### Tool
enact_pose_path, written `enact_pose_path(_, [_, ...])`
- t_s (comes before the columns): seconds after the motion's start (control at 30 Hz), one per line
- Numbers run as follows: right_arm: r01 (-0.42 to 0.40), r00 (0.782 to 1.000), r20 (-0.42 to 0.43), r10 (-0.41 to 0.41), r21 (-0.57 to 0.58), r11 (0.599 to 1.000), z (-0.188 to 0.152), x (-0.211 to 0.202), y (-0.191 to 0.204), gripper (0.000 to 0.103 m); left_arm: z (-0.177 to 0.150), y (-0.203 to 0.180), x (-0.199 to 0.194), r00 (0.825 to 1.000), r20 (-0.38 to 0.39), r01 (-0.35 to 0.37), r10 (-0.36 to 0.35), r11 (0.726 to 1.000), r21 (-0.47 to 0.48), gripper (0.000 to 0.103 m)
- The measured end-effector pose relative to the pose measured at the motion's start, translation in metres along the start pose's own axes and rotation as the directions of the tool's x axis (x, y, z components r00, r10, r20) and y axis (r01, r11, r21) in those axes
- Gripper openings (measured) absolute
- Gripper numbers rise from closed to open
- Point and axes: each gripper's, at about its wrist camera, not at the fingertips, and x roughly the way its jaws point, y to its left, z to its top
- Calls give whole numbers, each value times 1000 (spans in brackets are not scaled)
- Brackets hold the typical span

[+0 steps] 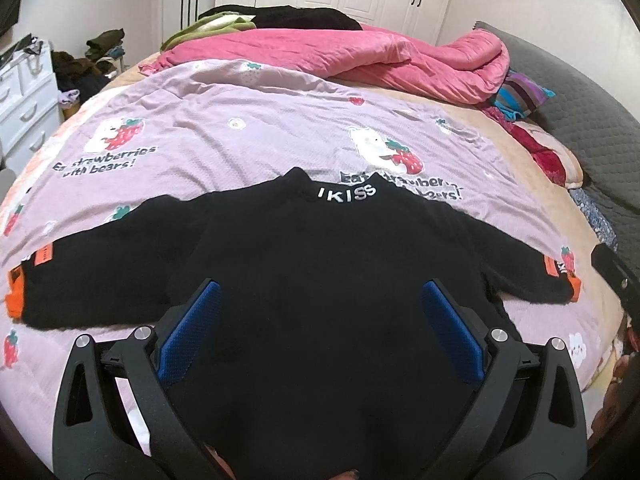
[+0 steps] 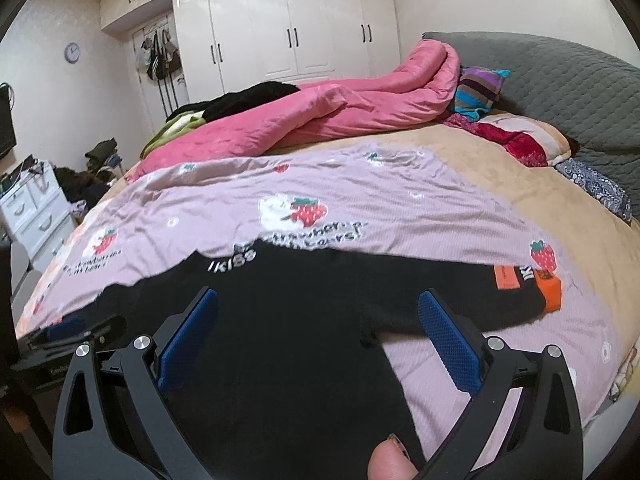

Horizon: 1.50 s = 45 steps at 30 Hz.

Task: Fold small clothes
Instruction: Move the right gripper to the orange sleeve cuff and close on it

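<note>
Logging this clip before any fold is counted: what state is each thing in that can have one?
Small black sweater with white collar lettering: spread flat, both sleeves out, unfolded.
Left gripper: open, holding nothing.
Right gripper: open, holding nothing.
Pink quilt: bunched up at the far side of the bed.
White wardrobe doors: shut.
White drawers: shut.

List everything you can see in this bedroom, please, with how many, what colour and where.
sweater: one, black with orange cuffs, spread flat on the strawberry sheet
strawberry sheet: one, lilac, over the bed
quilt: one, pink, bunched at the far side
striped pillow: one, multicoloured, by the headboard
headboard: one, grey, right
wardrobe: one, white, back wall
drawers: one, white, left
wall clock: one, left wall
left gripper: fingers blue, open above the sweater
right gripper: fingers blue, open
</note>
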Motion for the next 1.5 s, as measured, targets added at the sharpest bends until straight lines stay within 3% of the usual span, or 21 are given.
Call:
enact_pose_path(0.33, [52, 999, -18, -51, 78, 996, 22, 34, -28, 99, 26, -24, 26, 1000, 2, -27, 27, 998, 62, 94])
enact_pose_path(0.53, [102, 995, -25, -100, 129, 986, 29, 52, -58, 99, 31, -43, 44, 1000, -20, -4, 6, 995, 95, 94])
enact_pose_path(0.87, [198, 980, -72, -186, 246, 949, 20, 76, -119, 99, 32, -58, 72, 999, -34, 11, -7, 992, 127, 94])
enact_pose_path(1.1, [280, 959, -134, -249, 324, 904, 5, 93, -165, 99, 25, -73, 90, 999, -40, 36, -29, 985, 172, 94])
enact_pose_path(1.5, [381, 924, -241, -299, 483, 788, -28, 113, -242, 99, 10, -83, 119, 997, -82, 30, -13, 977, 210, 94])
